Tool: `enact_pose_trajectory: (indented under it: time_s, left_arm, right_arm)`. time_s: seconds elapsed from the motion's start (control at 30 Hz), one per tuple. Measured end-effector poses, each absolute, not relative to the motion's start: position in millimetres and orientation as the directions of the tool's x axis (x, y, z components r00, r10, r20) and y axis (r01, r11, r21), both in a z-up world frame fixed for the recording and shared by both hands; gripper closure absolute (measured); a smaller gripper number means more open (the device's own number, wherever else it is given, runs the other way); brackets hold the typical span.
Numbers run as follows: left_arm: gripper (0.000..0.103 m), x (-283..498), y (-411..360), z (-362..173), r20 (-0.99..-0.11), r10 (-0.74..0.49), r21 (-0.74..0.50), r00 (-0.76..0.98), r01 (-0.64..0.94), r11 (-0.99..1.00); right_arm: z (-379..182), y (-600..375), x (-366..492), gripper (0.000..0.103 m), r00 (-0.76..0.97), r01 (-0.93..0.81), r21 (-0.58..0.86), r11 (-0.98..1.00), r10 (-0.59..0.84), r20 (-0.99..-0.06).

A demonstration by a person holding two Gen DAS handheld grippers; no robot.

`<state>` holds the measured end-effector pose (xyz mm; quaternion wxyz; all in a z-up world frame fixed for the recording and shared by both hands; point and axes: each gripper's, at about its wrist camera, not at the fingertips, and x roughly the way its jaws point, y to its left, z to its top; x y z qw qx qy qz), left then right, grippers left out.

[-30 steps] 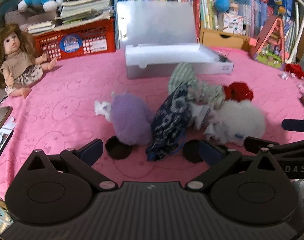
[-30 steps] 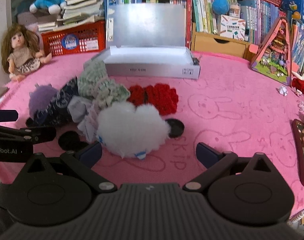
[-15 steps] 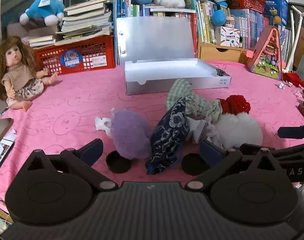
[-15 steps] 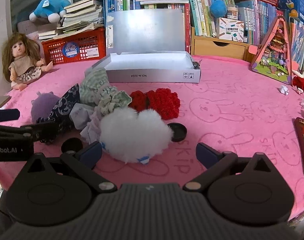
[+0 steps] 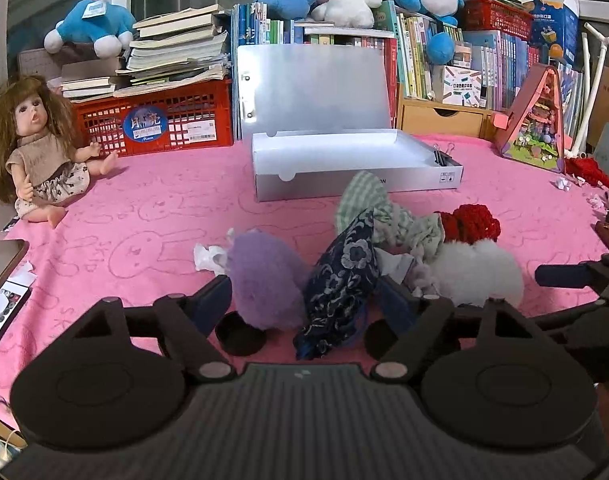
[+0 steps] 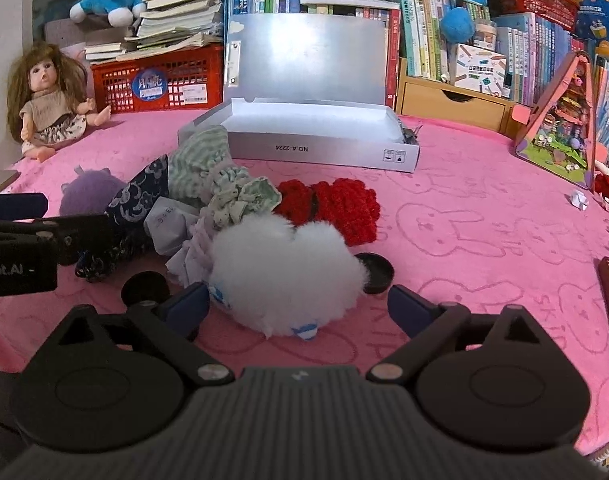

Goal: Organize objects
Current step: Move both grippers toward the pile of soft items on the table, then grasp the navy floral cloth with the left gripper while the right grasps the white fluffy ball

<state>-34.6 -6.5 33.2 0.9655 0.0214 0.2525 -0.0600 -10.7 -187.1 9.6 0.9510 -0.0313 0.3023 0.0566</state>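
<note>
A plush pink cloth (image 5: 144,208), embossed with rabbit outlines, is covering the bench. Before the matt grey plastic box (image 6: 320,148), a white fluffy pompom (image 6: 284,276) is lying beside red knitted yarn (image 6: 344,208), a fuzzy purple ball (image 5: 264,280) and dark floral-printed fabric (image 5: 344,280). Behind the box, a red plastic crate (image 5: 156,120) is looking glossy.

scrunchie pile (image 6: 232,216) blocks open box (image 6: 316,140)

Pink bunny-print cover (image 5: 152,216), lilac pompom (image 5: 264,280), navy floral scrunchie (image 5: 344,280), white fluffy pompom (image 6: 284,272), red knitted scrunchie (image 6: 344,208), silver-grey box (image 5: 356,178).
</note>
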Motion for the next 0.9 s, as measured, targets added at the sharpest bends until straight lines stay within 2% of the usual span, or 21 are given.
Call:
enact_pose_trajectory:
  time_s: [0.1,0.27,0.7,0.77,0.87,0.9]
  left_arm:
    - [0.021,-35.0,-5.8,33.1,-0.49,-0.11,0.009,0.865,0.131,0.991]
    - [0.021,-34.5,-4.6,31.7,-0.495,-0.109,0.003,0.862,0.127,0.992]
    - [0.022,-34.6,-4.0,33.4,-0.481,-0.112,0.004,0.87,0.13,0.992]
    - [0.025,-35.5,-4.6,35.1,-0.477,-0.117,0.004,0.871,0.136,0.991]
    - [0.04,-35.2,-6.7,37.7,-0.472,-0.144,-0.013,0.87,0.157,0.988]
    - [0.043,-34.3,-8.5,37.9,-0.472,-0.149,-0.011,0.869,0.163,0.987]
  right_arm:
    - [6.1,-185.8,-6.1,0.006,0.806,-0.131,-0.028,0.991,0.09,-0.585]
    - [0.4,-184.9,3.8,0.013,0.79,-0.145,-0.016,0.989,0.106,-0.604]
    - [7.1,-191.3,3.5,0.023,0.8,-0.136,0.018,0.99,0.121,-0.588]
    - [10.5,-195.5,2.8,0.023,0.805,-0.129,0.035,0.991,0.125,-0.58]
    - [16.5,-200.6,1.1,0.023,0.82,-0.111,0.043,0.993,0.116,-0.561]
    - [18.7,-202.6,0.7,0.023,0.824,-0.106,0.044,0.993,0.112,-0.555]
